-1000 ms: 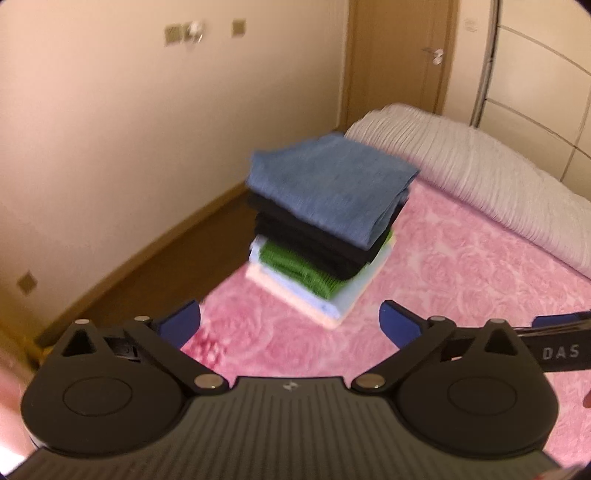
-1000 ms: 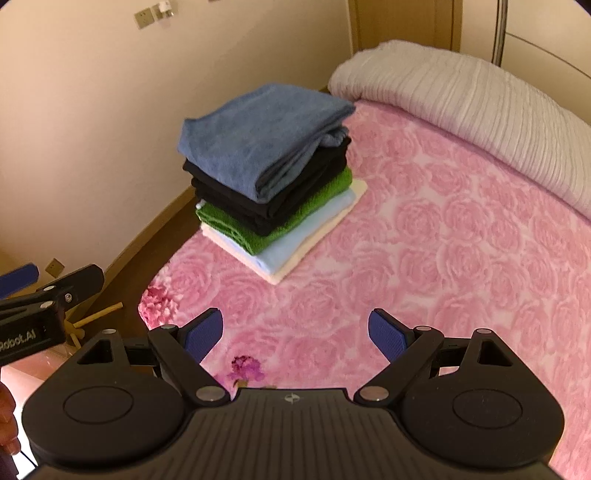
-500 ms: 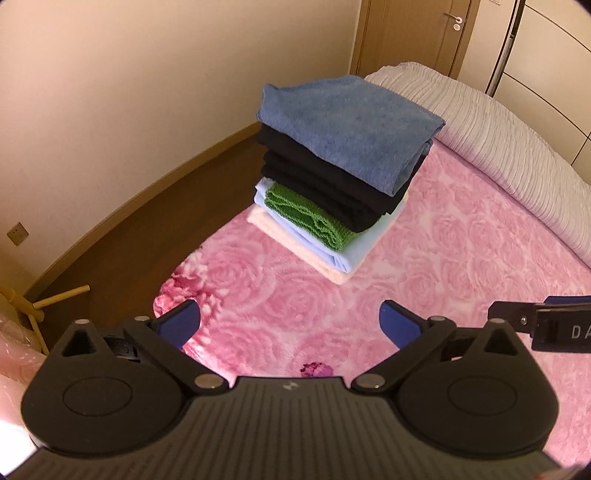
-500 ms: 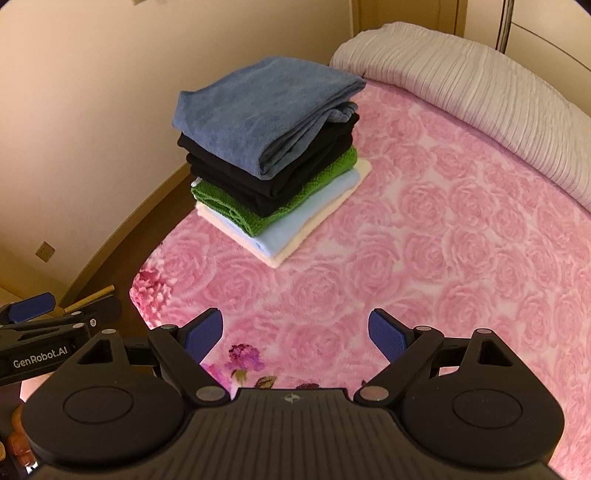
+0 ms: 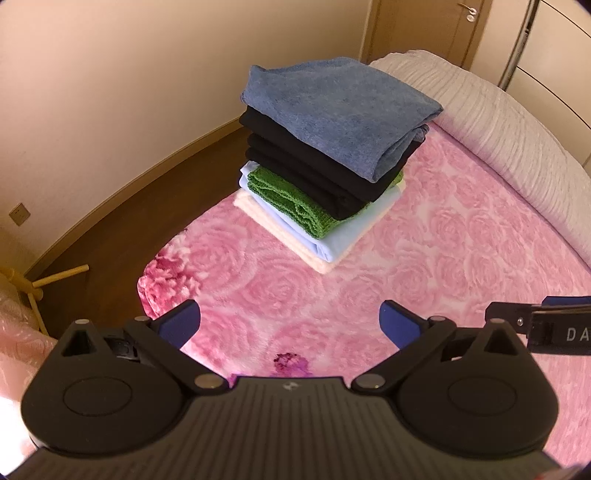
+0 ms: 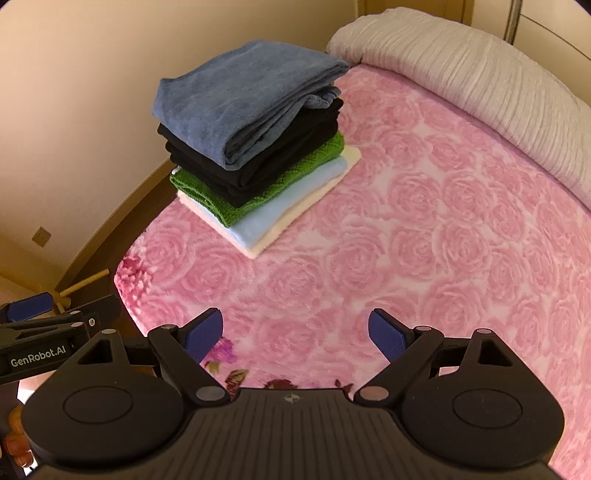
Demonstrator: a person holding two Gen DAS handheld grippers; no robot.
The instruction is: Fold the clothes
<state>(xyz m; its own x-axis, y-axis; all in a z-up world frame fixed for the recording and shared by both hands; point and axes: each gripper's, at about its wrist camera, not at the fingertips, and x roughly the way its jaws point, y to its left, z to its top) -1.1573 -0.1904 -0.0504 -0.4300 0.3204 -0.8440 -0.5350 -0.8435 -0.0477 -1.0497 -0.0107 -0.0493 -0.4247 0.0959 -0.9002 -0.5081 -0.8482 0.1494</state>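
Note:
A stack of folded clothes sits near the left edge of a bed with a pink rose blanket. A blue garment lies on top, over black, green, light blue and cream layers. My left gripper stands open above the blanket, short of the stack, with nothing between its blue pads. My right gripper is likewise open and holds nothing. Each gripper shows at the edge of the other's view: the right gripper and the left gripper.
A white ribbed duvet lies rolled along the far side of the bed. Brown floor and a cream wall run past the bed's left edge. A wooden stand's legs sit on the floor. A door stands at the back.
Both grippers have sunk and tipped further down toward the bed; the stack now appears higher in both views. Both stay open.

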